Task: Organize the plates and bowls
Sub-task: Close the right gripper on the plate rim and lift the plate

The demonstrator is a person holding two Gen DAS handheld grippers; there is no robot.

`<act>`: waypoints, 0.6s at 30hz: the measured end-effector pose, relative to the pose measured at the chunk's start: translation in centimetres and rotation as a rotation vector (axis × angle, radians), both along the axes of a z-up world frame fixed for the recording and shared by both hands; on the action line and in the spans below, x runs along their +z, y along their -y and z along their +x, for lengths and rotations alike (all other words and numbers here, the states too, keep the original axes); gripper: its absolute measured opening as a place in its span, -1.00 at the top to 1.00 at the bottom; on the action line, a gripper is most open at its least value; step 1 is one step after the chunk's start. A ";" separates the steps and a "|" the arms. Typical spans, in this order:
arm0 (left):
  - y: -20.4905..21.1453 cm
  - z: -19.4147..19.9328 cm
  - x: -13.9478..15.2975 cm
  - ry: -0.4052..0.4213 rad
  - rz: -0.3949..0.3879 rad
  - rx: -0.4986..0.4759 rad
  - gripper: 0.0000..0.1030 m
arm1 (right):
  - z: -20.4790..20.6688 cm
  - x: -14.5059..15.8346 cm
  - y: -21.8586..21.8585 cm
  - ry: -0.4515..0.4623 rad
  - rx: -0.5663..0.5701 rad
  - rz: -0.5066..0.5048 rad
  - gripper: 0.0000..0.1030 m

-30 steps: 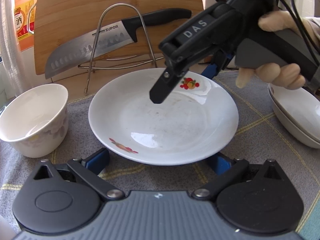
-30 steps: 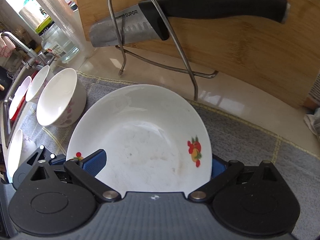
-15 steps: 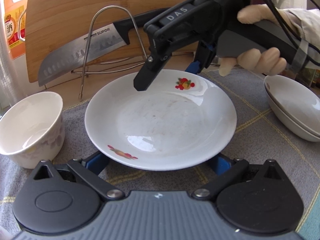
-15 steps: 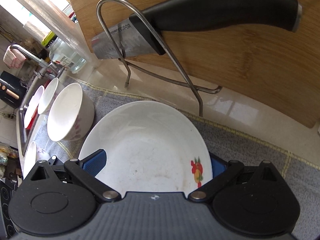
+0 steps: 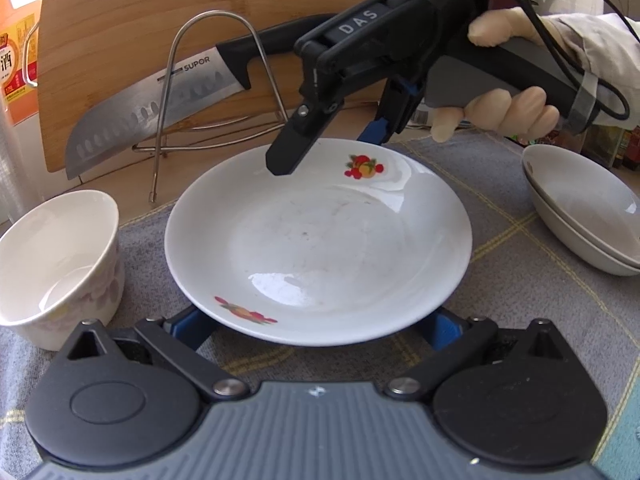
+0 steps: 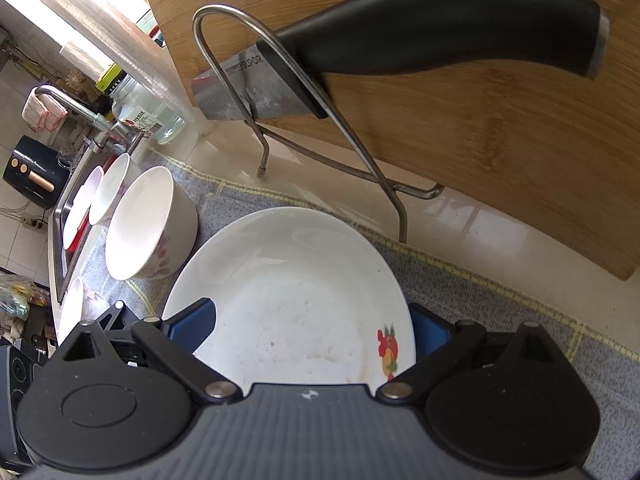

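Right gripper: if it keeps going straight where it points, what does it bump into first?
Probably the white plate, right in front of the right gripper and between its open fingers. Beyond it stand the wire rack and knife, though depth is hard to judge.

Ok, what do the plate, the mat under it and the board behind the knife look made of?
Plate: glazed ceramic by the look, white and glossy with window glare and printed fruit decals. Mat: woven cloth, grey and matte with yellow grid lines. Board: bamboo or wood, going by the straight tan grain, with a smooth finish. Knife: brushed steel blade, black handle, probably plastic.
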State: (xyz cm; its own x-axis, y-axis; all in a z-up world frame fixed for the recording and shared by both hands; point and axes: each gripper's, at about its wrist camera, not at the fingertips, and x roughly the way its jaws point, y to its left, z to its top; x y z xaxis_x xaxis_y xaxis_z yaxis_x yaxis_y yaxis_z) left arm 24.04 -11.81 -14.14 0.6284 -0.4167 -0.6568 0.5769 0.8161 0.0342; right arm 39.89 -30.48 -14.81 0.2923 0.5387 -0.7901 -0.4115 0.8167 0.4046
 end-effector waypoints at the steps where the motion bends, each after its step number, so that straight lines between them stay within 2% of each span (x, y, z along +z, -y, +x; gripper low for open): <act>1: 0.0 0.0 0.0 0.001 0.000 0.000 -0.99 | 0.1 0.0 0.0 -0.001 -0.001 0.004 -0.99; 18: 0.3 0.2 0.2 -0.011 0.015 -0.003 -0.99 | 0.1 0.0 -0.6 0.000 0.008 -0.001 -1.00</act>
State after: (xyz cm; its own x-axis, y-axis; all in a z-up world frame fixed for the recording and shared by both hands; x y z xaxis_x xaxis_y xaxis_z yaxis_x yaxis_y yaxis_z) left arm 24.26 -12.08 -13.98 0.6198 -0.4087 -0.6700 0.5798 0.8138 0.0400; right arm 40.00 -29.91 -14.80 0.2883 0.5402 -0.7906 -0.4180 0.8138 0.4037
